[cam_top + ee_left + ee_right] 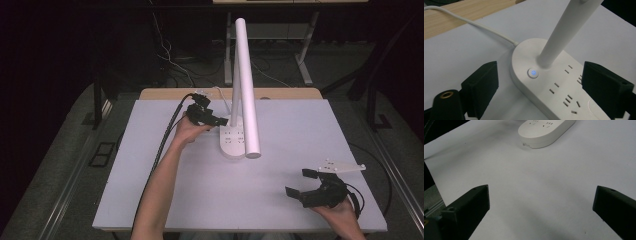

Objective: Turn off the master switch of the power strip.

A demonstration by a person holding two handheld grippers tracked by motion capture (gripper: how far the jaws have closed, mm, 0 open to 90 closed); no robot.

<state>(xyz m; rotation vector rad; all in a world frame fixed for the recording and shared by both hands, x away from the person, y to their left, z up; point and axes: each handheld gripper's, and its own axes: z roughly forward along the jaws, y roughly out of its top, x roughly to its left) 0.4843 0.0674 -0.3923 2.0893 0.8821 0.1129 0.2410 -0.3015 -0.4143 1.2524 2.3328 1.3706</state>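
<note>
At a white table (150, 200), a person works a desk lamp with two hand-held grippers. On the left, the left gripper (218, 121) sits at the lamp's base (232, 140), its black jaws parted and straddling the near end of that base; in the left gripper view one jaw stands over the bare table beside the base and the other hangs over the socket end, neither pad pressing on anything. Between them, a round power button (533, 73) glows blue at the foot of the white stem (564, 32). A white cord (479, 26) runs from the base toward the wooden table edge (461, 17). The base stands near the middle of the table, toward its far side, and the tube-shaped lamp head (247, 85) slants over it. At the right, near the front edge and well apart from the lamp, the right gripper (300, 184) rests in the hand with jaws spread wide over bare table, grasping nothing.
</note>
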